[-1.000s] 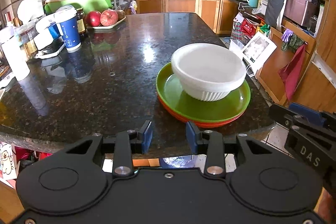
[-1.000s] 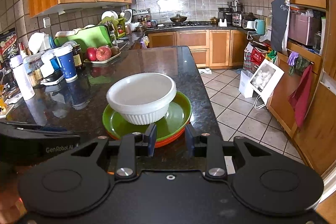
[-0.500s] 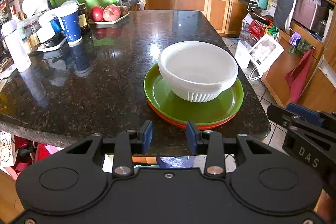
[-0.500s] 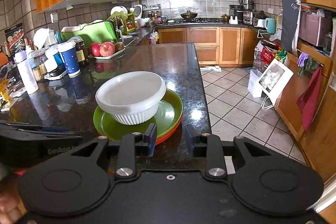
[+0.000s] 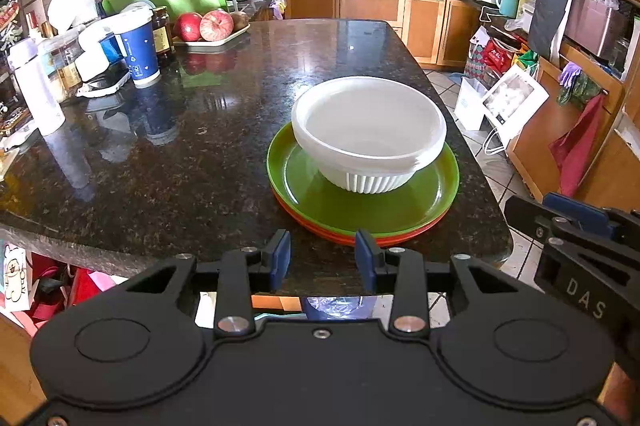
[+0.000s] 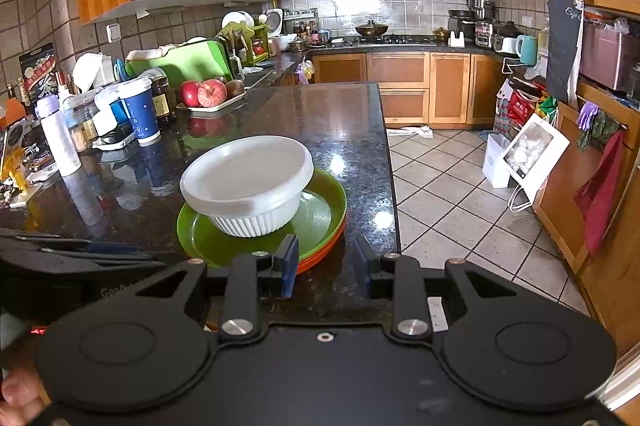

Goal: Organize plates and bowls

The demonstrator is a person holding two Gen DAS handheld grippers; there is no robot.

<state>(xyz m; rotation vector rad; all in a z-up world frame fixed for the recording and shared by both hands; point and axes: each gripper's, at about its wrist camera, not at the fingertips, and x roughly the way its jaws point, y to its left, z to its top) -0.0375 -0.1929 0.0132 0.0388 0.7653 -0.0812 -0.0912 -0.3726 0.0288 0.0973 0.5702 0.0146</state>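
Stack sits near counter (image 5: 168,162) front corner: white bowl (image 5: 368,130) nested on green plate (image 5: 432,194), orange plate (image 5: 344,236) beneath, likely gathered for compact storage. Left gripper (image 5: 322,258) and right gripper (image 6: 326,260) hover just short of plate rims, jaws partly open, empty. Bowl ribbed below, smooth rim, glossy.

You drew both tongs back from the stack: in the left wrist view the white bowl (image 5: 368,134) slid from right of centre toward the middle of the frame, and in the right wrist view the green plate (image 6: 320,214) sat higher above the fingertips.
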